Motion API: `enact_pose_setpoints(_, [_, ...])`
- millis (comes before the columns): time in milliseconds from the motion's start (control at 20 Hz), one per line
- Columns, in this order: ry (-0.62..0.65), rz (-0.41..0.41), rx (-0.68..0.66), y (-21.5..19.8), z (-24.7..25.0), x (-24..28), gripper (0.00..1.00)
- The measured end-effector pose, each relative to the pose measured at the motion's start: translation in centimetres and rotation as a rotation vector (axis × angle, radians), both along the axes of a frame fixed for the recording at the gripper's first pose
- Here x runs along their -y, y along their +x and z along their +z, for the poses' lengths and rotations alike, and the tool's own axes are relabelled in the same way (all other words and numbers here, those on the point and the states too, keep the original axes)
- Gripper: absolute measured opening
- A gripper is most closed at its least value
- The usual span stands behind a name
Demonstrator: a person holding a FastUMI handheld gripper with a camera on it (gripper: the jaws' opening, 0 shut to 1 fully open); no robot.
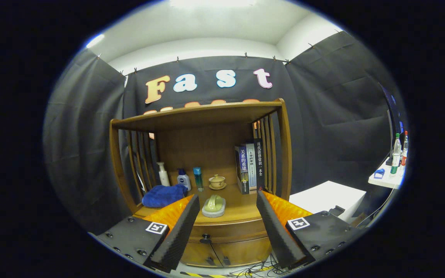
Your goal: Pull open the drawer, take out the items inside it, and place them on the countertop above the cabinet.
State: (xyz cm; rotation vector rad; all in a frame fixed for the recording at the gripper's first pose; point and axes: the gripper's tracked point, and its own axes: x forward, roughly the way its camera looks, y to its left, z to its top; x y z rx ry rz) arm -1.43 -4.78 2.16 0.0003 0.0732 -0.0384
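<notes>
A wooden cabinet [203, 116] stands ahead of me against the black cloth wall. Its drawer [226, 228] is closed, with a small dark knob [206, 236] at the front, seen between my fingers. On the countertop [242, 210] above the drawer lies a green item on a grey dish [214, 205], just beyond my fingertips. My gripper [228, 199] is open, its two orange-and-black fingers spread wide with nothing between them, some way short of the cabinet.
On the countertop sit a blue towel [164, 195], a white pump bottle [163, 174], a small blue-capped bottle [184, 179], a teal bottle [197, 177], a lidded tea cup [217, 181] and several books [249, 166]. A white box [328, 199] stands right; a table with bottles [394, 162] beyond.
</notes>
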Motion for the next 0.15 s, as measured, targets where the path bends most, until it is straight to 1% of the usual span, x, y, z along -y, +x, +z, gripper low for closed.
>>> enact_pose_setpoints(150, [-0.019,0.004,0.001,-0.35,0.32,-0.05,0.97])
